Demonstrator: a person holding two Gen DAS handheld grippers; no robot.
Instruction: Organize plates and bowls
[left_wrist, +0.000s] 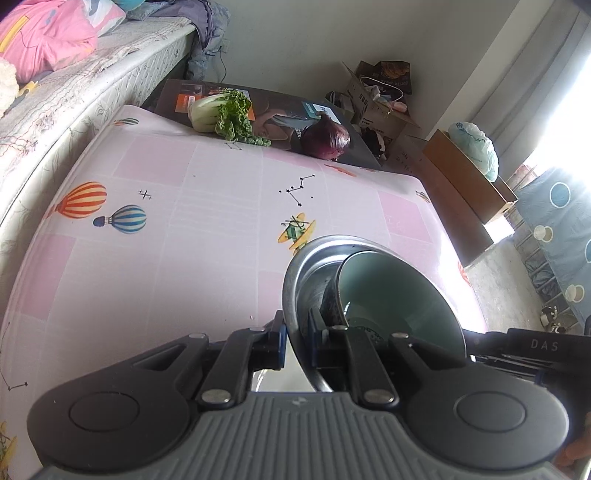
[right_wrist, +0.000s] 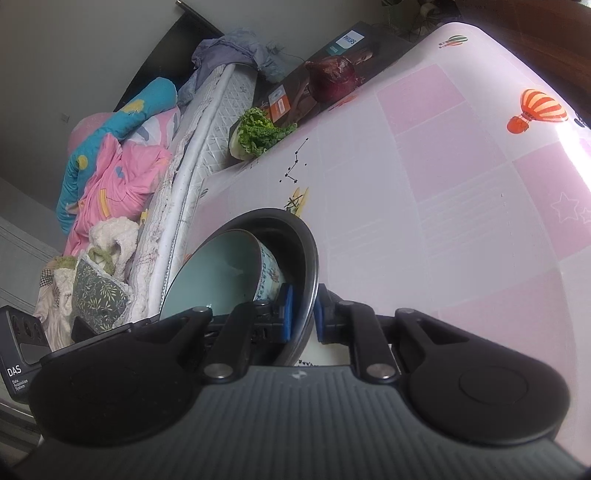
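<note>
- Grippers both clamp one metal bowl (left_wrist: 295, 280): the left gripper (left_wrist: 297, 345) has its blue pads on either side of the steel rim, at about 6 o'clock in the left wrist view.
- In the right wrist view the right gripper (right_wrist: 301, 314) pinches the same rim in the same way, one blue pad inside the metal bowl (right_wrist: 308, 251) and one outside.
- A ceramic bowl (left_wrist: 399, 295) with a pale green inside sits in the metal one (its outer wall has a blue pattern); in the right wrist view this ceramic bowl (right_wrist: 218, 273) lies at 9 o'clock from the pads.
- Both bowls are tilted, above the pink tablecloth (left_wrist: 166, 221) with balloon prints.
- At 12 o'clock, at the far table edge, lie a leafy green vegetable (left_wrist: 221, 114) and a red onion (left_wrist: 327, 138), well apart from the bowls.
- A bed (left_wrist: 74, 85) with pink bedding stands at 10 o'clock.
</note>
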